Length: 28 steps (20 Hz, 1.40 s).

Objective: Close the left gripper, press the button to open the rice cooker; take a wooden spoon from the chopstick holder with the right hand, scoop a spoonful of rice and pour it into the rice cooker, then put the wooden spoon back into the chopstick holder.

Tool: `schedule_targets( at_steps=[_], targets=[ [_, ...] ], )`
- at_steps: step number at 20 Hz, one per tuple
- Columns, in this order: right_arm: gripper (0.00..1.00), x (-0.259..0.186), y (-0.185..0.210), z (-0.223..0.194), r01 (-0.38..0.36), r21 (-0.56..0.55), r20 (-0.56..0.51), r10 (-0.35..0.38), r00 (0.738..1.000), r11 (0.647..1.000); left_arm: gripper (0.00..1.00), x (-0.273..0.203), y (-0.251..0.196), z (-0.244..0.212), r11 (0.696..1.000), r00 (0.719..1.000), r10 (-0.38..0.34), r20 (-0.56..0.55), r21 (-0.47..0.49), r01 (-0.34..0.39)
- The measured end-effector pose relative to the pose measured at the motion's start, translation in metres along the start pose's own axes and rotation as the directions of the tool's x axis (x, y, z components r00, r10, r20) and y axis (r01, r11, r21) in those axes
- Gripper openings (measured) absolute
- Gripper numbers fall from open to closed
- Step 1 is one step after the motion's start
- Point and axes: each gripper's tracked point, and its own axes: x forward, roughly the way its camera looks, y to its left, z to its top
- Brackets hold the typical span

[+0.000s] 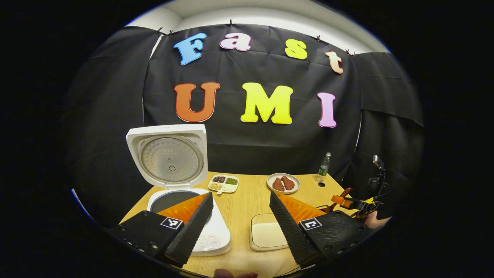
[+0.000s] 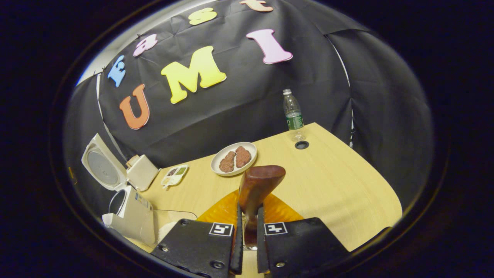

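Left gripper view: the left gripper [image 1: 241, 216] hangs with its ridged fingers spread wide over the pale wood-grain table [image 1: 247, 193]. Between them sits a rounded-square tray of white rice [image 1: 266, 233]; to the left the white rice cooker [image 1: 185, 204] stands with its lid [image 1: 170, 154] upright. Farther off are a divided grain dish [image 1: 224, 183] and a round plate of meat [image 1: 283, 183]. Right gripper view: the right gripper [image 2: 247, 231] pinches the smooth, dark wooden spoon [image 2: 256, 185].
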Motion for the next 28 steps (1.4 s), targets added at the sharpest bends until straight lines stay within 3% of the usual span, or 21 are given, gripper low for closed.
schedule_targets(
  at_steps=[4,7,10,16,19,22,28],
  targets=[
    [0.2,0.004,0.001,-0.001,-0.028,0.02,-0.007,0.028,1.0,0.999,0.94,-0.003,-0.006,0.004,1.0,1.0,-0.007,0.003,0.023,0.007],
    [0.31,0.0,0.001,0.006,-0.029,-0.016,0.006,0.029,1.0,0.999,0.94,-0.005,-0.014,0.007,0.999,0.999,-0.03,0.012,0.034,0.029],
    [0.77,-0.008,-0.008,0.016,0.034,-0.076,0.029,-0.032,0.999,0.997,0.94,-0.006,-0.02,0.015,0.998,0.998,-0.054,0.033,0.033,0.053],
    [0.92,-0.055,-0.019,0.056,0.101,-0.12,0.133,-0.085,0.987,0.988,0.94,-0.012,-0.019,0.039,0.997,0.993,-0.069,0.1,-0.011,0.071],
    [0.93,-0.087,-0.017,0.08,0.146,-0.157,0.191,-0.115,0.975,0.977,0.94,-0.016,-0.003,0.051,0.999,0.99,-0.041,0.131,-0.009,0.042],
    [0.97,-0.12,0.002,0.096,0.165,-0.206,0.246,-0.112,0.963,0.964,0.94,-0.022,0.016,0.069,1.0,0.984,-0.026,0.174,0.005,0.025],
    [0.97,-0.177,0.051,0.114,0.169,-0.225,0.326,-0.09,0.941,0.96,0.94,-0.02,0.072,0.135,0.995,0.948,0.075,0.31,0.034,-0.089]
  ],
)
